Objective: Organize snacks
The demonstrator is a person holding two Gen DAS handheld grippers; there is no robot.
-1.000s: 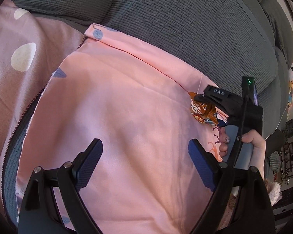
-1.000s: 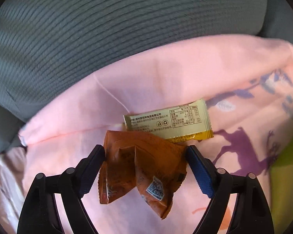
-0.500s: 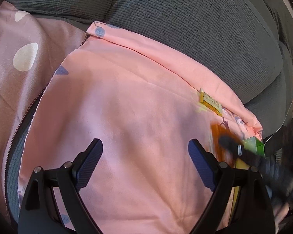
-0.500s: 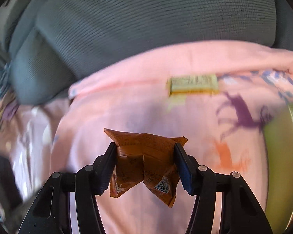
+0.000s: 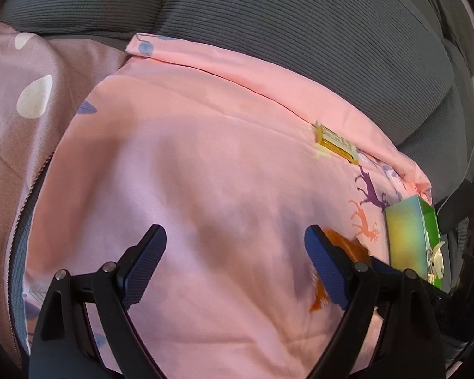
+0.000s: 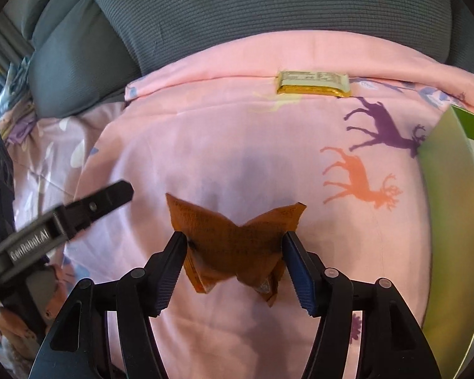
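- The orange snack packet (image 6: 237, 246) is clamped, crumpled, in the right hand-held gripper (image 6: 233, 252) above the pink blanket (image 6: 237, 145).
- It should be carried level toward the green box (image 6: 452, 221), judged the destination.
- The left hand-held gripper (image 5: 233, 252), spread apart and empty, should be kept clear.
- The yellow packet (image 6: 312, 83) lies at the blanket's fold.

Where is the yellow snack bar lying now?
The yellow snack bar lies on the pink blanket near the grey cushion, beyond the orange packet in the right gripper.

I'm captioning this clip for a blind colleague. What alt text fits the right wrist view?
The right gripper is shut on a crumpled orange snack packet, held above a pink deer-print blanket. A yellow snack bar lies at the blanket's far fold by a grey cushion; a green box sits at right, and the left gripper enters from the left.
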